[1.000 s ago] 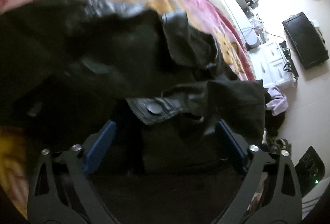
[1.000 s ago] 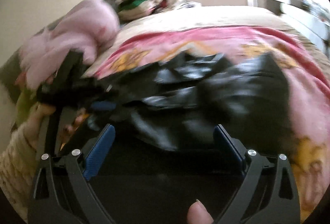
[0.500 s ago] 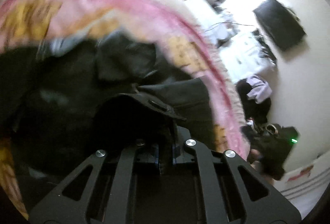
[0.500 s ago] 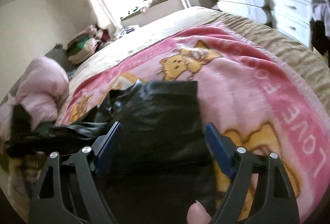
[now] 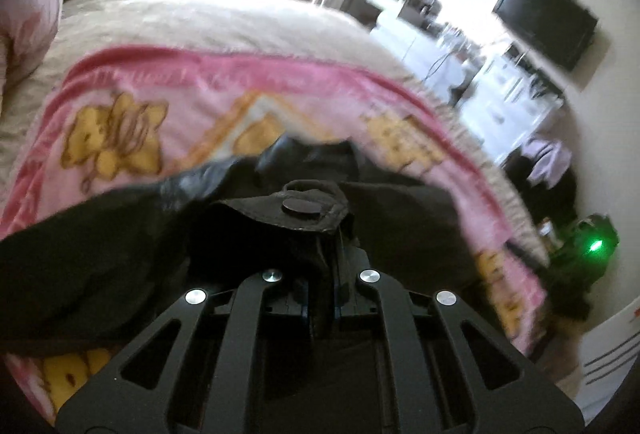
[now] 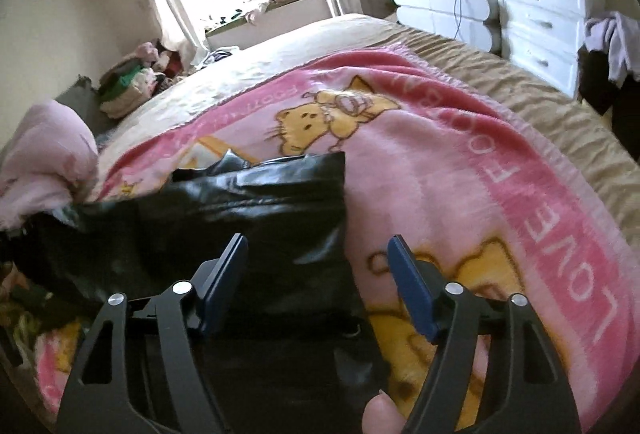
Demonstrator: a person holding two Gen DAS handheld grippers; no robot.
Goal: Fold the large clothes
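Note:
A black leather jacket [image 6: 256, 218] lies on a pink cartoon blanket [image 6: 460, 170] on the bed. In the left wrist view my left gripper [image 5: 320, 290] is shut on a flap of the jacket [image 5: 120, 234] that carries a round snap button [image 5: 301, 205], and holds it lifted above the blanket [image 5: 192, 106]. In the right wrist view my right gripper [image 6: 318, 274] is open, its blue pads [image 6: 408, 286] on either side of the jacket's right edge, nothing between them gripped.
A pink pillow [image 6: 44, 162] lies at the bed's left. A clothes pile [image 6: 128, 90] sits by the window. White drawers [image 6: 536, 14] and hanging clothes [image 6: 608, 46] stand to the right of the bed. A dark TV [image 5: 548, 22] hangs on the wall.
My left gripper closed on the jacket flap and lifted it, swinging up toward the room. My right gripper has narrowed somewhat and moved to the jacket's right edge.

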